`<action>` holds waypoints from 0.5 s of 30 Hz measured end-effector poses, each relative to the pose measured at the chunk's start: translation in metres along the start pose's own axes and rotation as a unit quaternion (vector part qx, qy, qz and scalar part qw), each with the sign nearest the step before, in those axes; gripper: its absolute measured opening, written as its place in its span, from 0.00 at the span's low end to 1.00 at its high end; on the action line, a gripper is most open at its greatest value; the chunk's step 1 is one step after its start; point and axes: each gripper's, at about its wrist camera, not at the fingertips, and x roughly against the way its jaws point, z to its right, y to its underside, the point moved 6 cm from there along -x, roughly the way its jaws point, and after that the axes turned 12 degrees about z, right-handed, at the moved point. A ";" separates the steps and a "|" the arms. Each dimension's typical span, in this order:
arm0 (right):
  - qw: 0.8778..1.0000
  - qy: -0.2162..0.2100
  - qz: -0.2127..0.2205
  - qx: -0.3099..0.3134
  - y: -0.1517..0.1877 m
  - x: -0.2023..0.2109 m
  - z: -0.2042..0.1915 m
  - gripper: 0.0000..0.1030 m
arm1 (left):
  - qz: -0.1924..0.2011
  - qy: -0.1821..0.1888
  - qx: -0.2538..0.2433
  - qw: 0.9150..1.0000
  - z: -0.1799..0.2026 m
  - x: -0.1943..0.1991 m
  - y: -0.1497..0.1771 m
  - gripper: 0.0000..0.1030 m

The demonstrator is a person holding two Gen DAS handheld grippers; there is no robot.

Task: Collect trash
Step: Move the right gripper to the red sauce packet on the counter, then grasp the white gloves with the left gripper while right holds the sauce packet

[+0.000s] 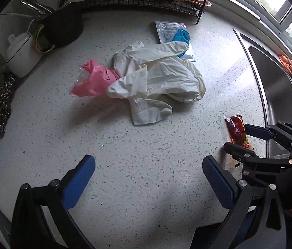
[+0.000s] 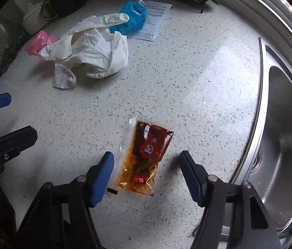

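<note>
my right tongs (image 2: 147, 176) sit nearest, pointing almost straight down, their blue pads spread to either side of the sauce packet (image 2: 146, 157) that lies flat on the table (image 2: 187, 83). the lower half of the packet is between the pads, but neither pad presses on it yet; there is bare table on both sides. i hold them this way so the pads can come in on the packet's long edges, since a flat thing like this gives nothing else to bite. the packet looks oily and half emptied, with a smear near its torn end, so i judge it may slip or drip when lifted.

my left tongs (image 1: 149, 178) are spread wide too, with nothing between them, just speckled table. they hang a little to the left of the right ones, facing the heap further out, i think so they are ready for the next piece.

that heap is well apart from the packet: a crumpled white glove (image 1: 156, 81), with a pink wrapper (image 1: 94, 81) touching it on the left and partly tucked under it, and a blue packet (image 2: 131, 18) on a printed sheet behind it. all of this reads as trash not yet collected.

the sink (image 2: 286, 134) is close on the right of the sauce packet, its rim just beside my right pad. at the far left stand a white pot (image 1: 21, 56) and a wire scrubber (image 1: 0, 108), which i take to belong there.
</note>
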 end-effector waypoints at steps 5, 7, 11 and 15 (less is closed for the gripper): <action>1.000 -0.008 0.007 0.009 -0.003 0.000 -0.009 0.33 | 0.011 0.013 -0.019 1.000 0.011 -0.003 -0.013 1.00; 1.000 -0.015 0.023 -0.007 -0.005 0.007 -0.003 0.15 | 0.015 0.021 -0.027 0.999 0.018 -0.003 -0.019 1.00; 0.998 -0.016 0.044 -0.040 -0.012 0.017 0.016 0.05 | 0.020 0.023 -0.058 0.998 0.031 -0.008 -0.036 1.00; 0.996 -0.026 0.042 -0.068 -0.012 0.018 0.031 0.04 | 0.027 0.024 -0.078 0.996 0.036 -0.014 -0.058 1.00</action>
